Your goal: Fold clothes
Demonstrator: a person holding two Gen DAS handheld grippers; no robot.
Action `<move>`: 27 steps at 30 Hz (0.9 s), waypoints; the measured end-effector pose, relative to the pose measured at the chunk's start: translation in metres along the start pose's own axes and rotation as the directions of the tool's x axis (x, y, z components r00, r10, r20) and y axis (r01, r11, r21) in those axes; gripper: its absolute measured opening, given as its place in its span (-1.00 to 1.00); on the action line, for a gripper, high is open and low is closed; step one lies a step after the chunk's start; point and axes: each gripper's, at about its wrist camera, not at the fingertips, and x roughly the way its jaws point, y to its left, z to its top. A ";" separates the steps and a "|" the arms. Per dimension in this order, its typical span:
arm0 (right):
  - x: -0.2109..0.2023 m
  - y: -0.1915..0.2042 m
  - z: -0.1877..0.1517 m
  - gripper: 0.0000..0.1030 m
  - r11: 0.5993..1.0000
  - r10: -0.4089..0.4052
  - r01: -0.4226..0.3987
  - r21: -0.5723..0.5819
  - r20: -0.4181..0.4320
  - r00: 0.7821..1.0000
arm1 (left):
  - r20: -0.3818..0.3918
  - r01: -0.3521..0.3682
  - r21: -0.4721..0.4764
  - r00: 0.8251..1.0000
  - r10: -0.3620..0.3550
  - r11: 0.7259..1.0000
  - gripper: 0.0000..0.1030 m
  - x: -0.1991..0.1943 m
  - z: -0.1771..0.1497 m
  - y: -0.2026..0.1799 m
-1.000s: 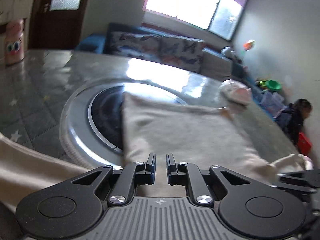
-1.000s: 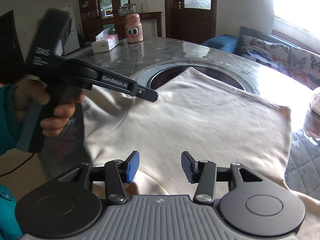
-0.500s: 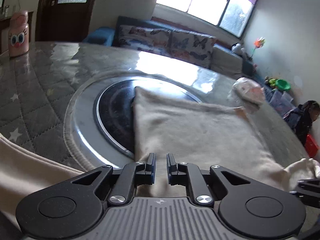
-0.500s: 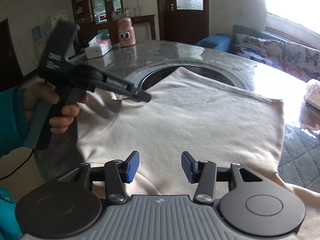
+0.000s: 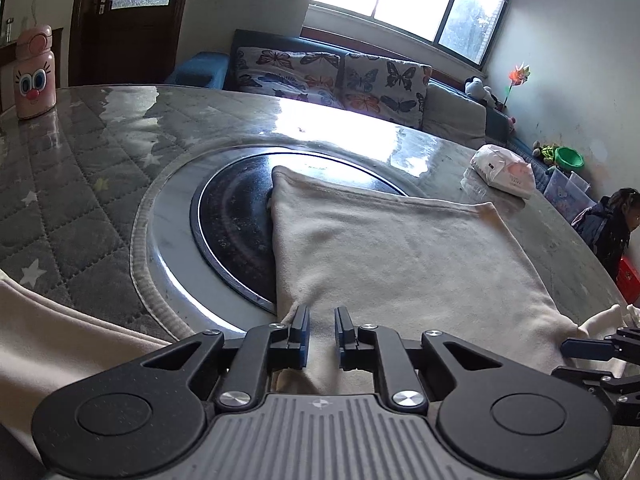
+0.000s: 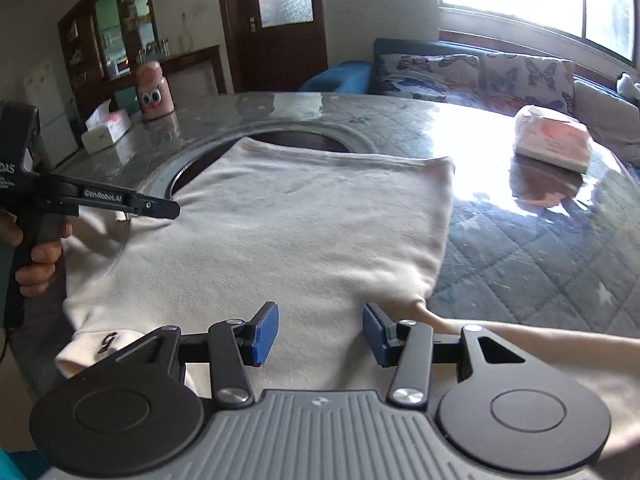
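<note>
Cream shirt [image 6: 304,240] lies spread flat on the quilted round table [image 6: 540,248], its far edge over the dark centre disc [image 5: 236,232]. Left gripper [image 5: 321,330] sits low at the shirt's near left edge, jaws a narrow gap apart with cloth between them; looks like a loose pinch, can't confirm. Right gripper [image 6: 319,334] hovers wide apart above the near hem, holding nothing.

Matt cream cloth garment [image 6: 304,240]; glossy quilted table [image 6: 540,248].
</note>
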 end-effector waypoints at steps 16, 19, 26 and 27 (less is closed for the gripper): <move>-0.044 0.009 -0.050 0.07 0.997 -0.072 0.073 -0.036 0.033 0.997 | -0.019 0.130 0.366 0.991 -0.132 0.921 -0.43 -0.042 -0.071 -0.093; -0.061 -0.005 -0.052 0.07 0.996 -0.070 0.066 0.051 0.071 0.995 | -0.013 0.120 0.387 0.992 -0.125 0.914 -0.40 -0.043 -0.078 -0.094; -0.086 -0.058 -0.063 0.06 0.953 -0.249 0.227 0.201 0.089 0.964 | 0.006 0.118 0.384 0.991 -0.131 0.916 -0.22 -0.048 -0.069 -0.095; -0.087 -0.068 -0.064 0.06 0.941 -0.282 0.258 0.218 0.083 0.956 | 0.013 0.118 0.386 0.991 -0.133 0.915 -0.21 -0.050 -0.067 -0.096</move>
